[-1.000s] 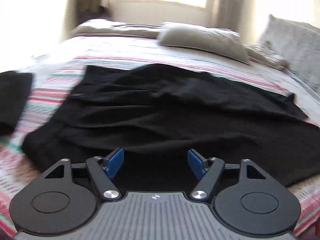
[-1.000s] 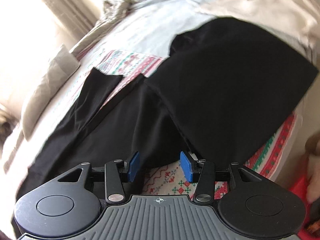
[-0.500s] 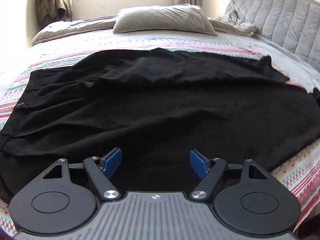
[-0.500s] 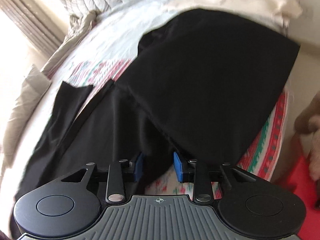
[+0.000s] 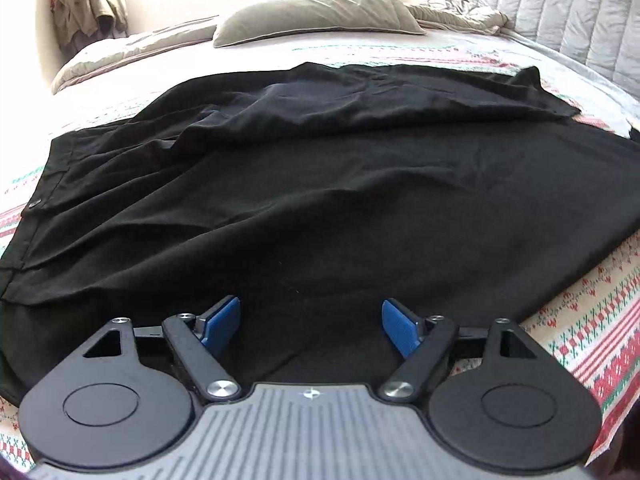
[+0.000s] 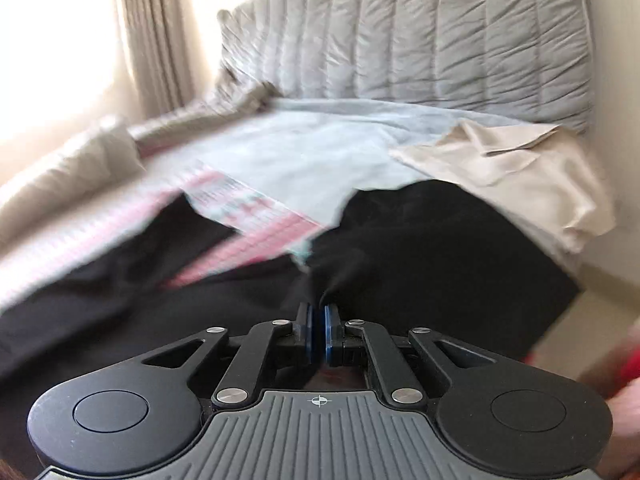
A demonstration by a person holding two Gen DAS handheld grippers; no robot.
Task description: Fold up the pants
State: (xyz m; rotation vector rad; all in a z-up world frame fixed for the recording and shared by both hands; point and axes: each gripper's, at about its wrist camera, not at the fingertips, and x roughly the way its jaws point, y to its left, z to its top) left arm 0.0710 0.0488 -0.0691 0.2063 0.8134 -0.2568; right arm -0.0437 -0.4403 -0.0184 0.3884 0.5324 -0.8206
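Note:
Black pants (image 5: 320, 184) lie spread wide across the bed, with the waistband and a button at the left. My left gripper (image 5: 311, 322) hovers over the near edge of the pants. Its jaws are opening, and only flat fabric lies below them. In the right wrist view the same black pants (image 6: 420, 248) lie at the bed's corner. My right gripper (image 6: 319, 320) is closing, and its blue pads (image 6: 329, 332) pinch a raised peak of the black fabric. This view is blurred by motion.
A striped, patterned bedspread (image 5: 580, 320) covers the bed, and its edge is close at the lower right. A grey pillow (image 5: 320, 8) lies at the far side. A quilted grey headboard (image 6: 400, 32), a beige cloth (image 6: 512, 168) and a curtain (image 6: 156, 40) are behind.
The right jaws have come together on the pants' fabric, and the gripper has lifted and tipped up toward the headboard. The left gripper has moved in lower over the pants, its jaws a little wider.

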